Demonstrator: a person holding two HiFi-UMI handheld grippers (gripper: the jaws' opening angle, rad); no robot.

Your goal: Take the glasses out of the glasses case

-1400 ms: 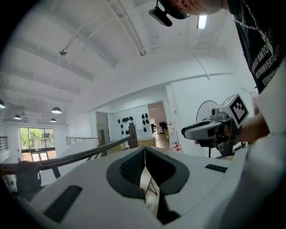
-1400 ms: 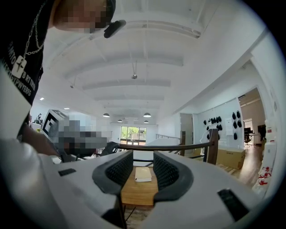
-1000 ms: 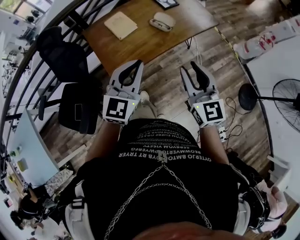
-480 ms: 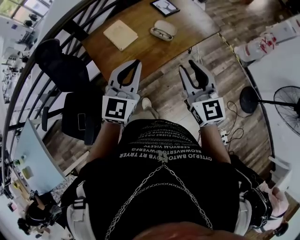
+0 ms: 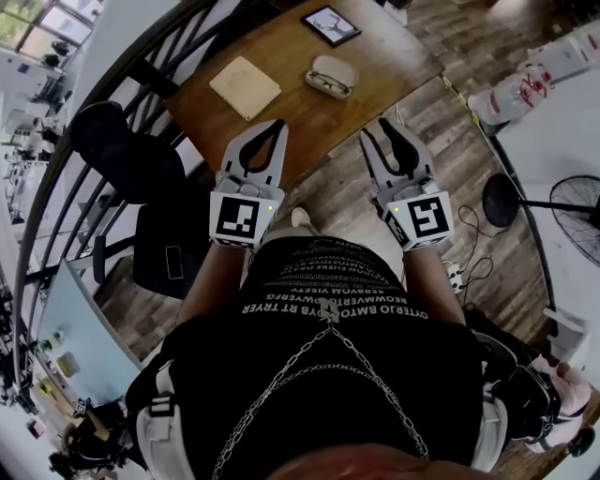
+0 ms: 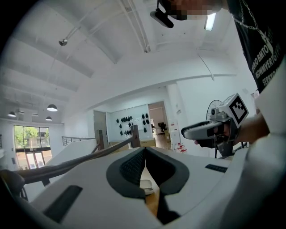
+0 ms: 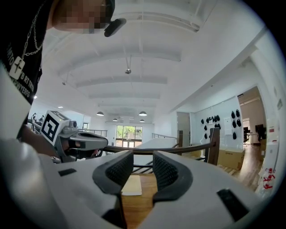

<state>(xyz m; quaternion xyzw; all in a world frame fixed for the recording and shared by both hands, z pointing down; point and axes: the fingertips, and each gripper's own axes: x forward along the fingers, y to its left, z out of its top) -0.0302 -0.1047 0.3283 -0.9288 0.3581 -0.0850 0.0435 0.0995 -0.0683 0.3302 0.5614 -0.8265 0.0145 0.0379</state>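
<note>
The glasses case [image 5: 330,75], pale and oval, lies with its lid open on the brown wooden table [image 5: 309,112] at the top of the head view. Both grippers hang side by side in the air short of the table's near edge, apart from the case. My left gripper [image 5: 278,125] is shut with its pads meeting and nothing between them; past its jaws a bit of the case [image 6: 147,186] shows. My right gripper [image 5: 380,131] stands open and empty, its pads [image 7: 164,169] parted over the table top. No glasses can be made out.
A beige pad [image 5: 245,87] lies left of the case, and a dark framed picture [image 5: 330,25] sits behind it. A black office chair [image 5: 127,141] stands at the table's left beside a curved railing. A floor fan [image 5: 574,202] stands at the right on wood flooring.
Both grippers and the person have moved forward toward the table; table, case and pad sit lower and nearer in the head view. The jaws look unchanged.
</note>
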